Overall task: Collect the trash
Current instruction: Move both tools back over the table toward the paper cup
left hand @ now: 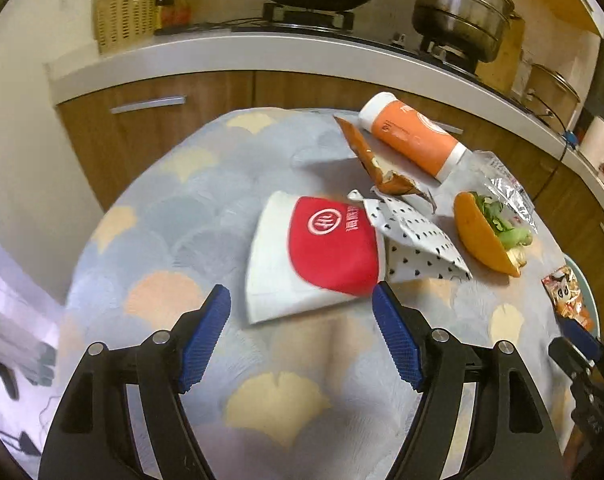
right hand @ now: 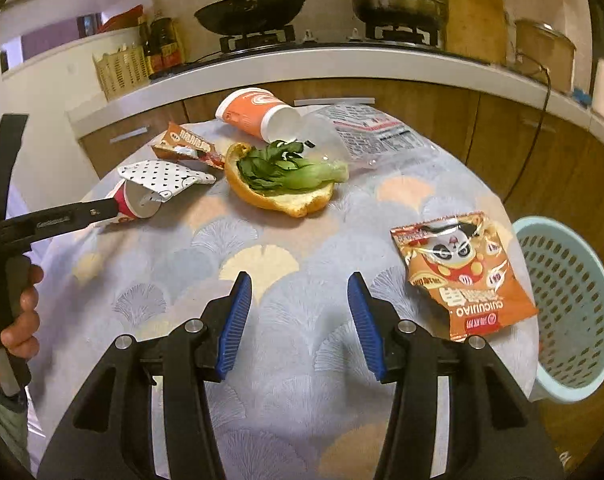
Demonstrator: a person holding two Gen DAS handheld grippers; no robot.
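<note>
Two grippers: both empty above the bench (right hand: 294,360).
Left gripper (left hand: 301,296): jaws spread wide, nothing between them; red-and-white paper cup (left hand: 314,252) lies just beyond the tips.
Right gripper (right hand: 300,280): jaws partly apart, holding nothing.
Snack packet (right hand: 464,274): right of the right jaws, near the bench edge.
Basket (right hand: 570,304): pale blue, beside the bench, past the packet.
Further trash: polka-dot wrapper (left hand: 418,244), orange cup (right hand: 254,114), peel with greens (right hand: 286,184).

A pale blue tablecloth (right hand: 302,400) with cream and peach fan motifs is seen. The cup (left hand: 326,252) is red and white; the wrapper (left hand: 418,244) white, black-dotted; the basket (right hand: 570,312) light blue.
</note>
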